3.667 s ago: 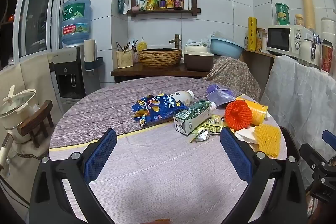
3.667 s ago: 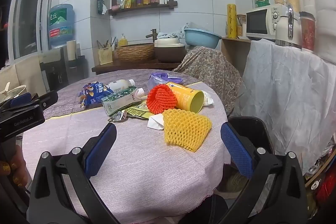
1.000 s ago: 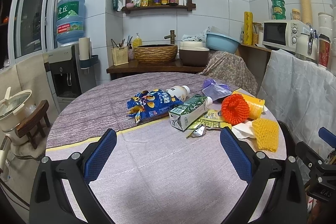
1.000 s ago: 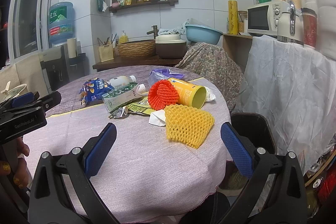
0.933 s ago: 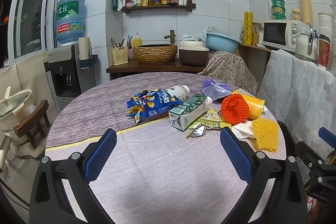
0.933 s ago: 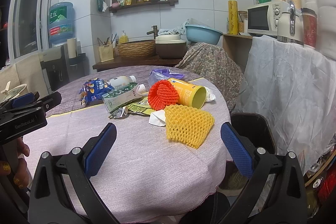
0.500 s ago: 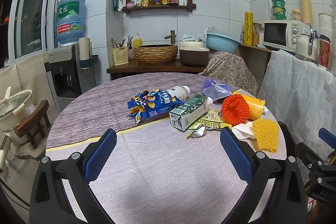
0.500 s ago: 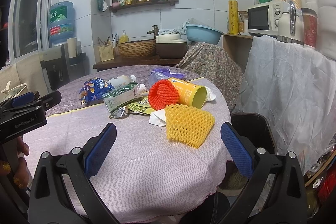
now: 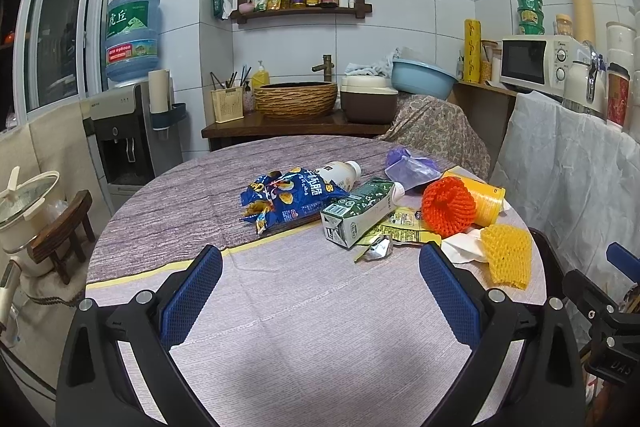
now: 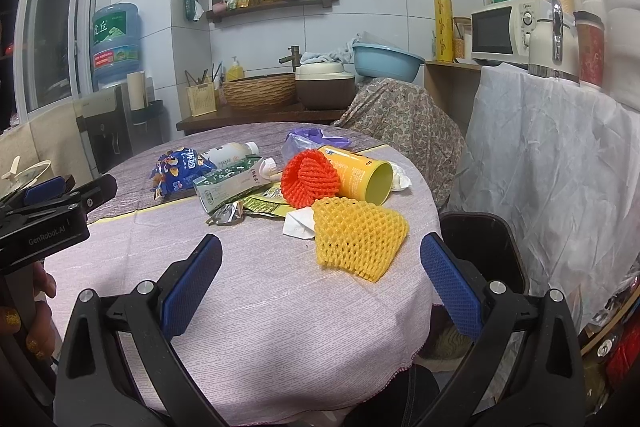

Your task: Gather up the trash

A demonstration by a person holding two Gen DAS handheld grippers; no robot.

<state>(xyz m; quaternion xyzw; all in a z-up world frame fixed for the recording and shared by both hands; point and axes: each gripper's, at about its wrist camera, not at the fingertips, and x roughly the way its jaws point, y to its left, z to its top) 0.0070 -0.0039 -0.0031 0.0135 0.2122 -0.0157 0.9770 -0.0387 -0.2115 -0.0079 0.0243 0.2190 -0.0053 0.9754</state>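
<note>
Trash lies in a heap on the round table [image 9: 304, 307]: a blue chip bag [image 9: 288, 197], a white bottle [image 9: 340, 173], a green milk carton [image 9: 360, 211], an orange foam net [image 9: 448, 205], a yellow tube can [image 9: 484, 201], a yellow foam net [image 10: 356, 237], a purple bag [image 9: 408, 167], foil and wrappers [image 9: 376, 247]. My left gripper [image 9: 320, 287] is open over bare cloth, short of the heap. My right gripper [image 10: 320, 279] is open, just in front of the yellow net. Neither holds anything.
A black bin [image 10: 480, 247] stands by the table's right edge, beside white draped cloth [image 10: 552, 163]. Behind the table are a counter with a basket sink [image 9: 296, 99] and a covered chair [image 9: 436, 131]. A water dispenser [image 9: 128, 131] and stool [image 9: 64, 235] stand left.
Over the last second both grippers barely shift and stay open. Since 3.7 s ago the left view has tilted up and sits slightly farther from the heap.
</note>
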